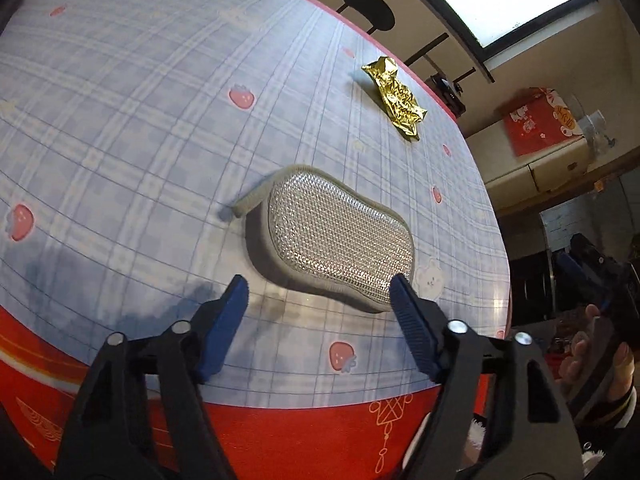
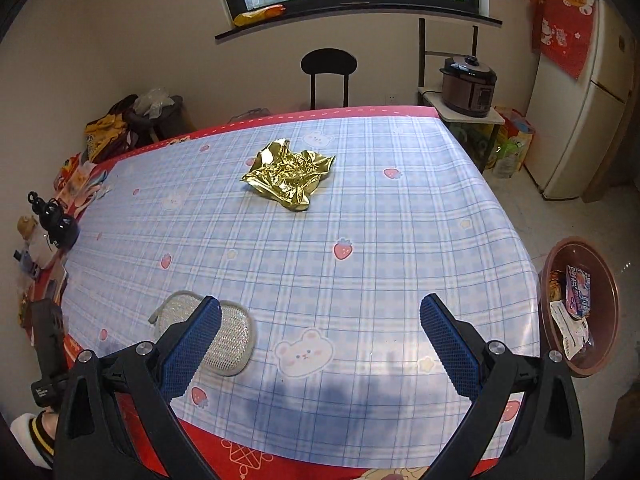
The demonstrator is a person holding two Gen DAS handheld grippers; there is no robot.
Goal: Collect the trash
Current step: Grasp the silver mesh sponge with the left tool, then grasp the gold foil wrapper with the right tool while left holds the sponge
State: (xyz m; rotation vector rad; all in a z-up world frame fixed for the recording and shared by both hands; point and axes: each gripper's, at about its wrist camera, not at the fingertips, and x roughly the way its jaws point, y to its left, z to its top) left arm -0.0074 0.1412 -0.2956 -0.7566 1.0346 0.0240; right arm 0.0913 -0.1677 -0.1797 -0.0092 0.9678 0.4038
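Observation:
A crumpled gold foil wrapper [image 2: 289, 176] lies on the far middle of the blue plaid table [image 2: 360, 240]; it also shows in the left wrist view [image 1: 396, 96] near the far edge. A grey mesh scrubbing sponge [image 1: 336, 236] lies flat near the front edge, also in the right wrist view [image 2: 228, 336]. My left gripper [image 1: 318, 290] is open and empty, just in front of the sponge. My right gripper [image 2: 320, 312] is open and empty, above the front of the table, to the right of the sponge.
A brown bin [image 2: 580, 308] with wrappers inside stands on the floor to the right of the table. A black chair [image 2: 328, 76] stands behind the table. A rice cooker [image 2: 468, 84] and a fridge [image 2: 580, 120] are at the back right. Clutter [image 2: 52, 220] lines the left edge.

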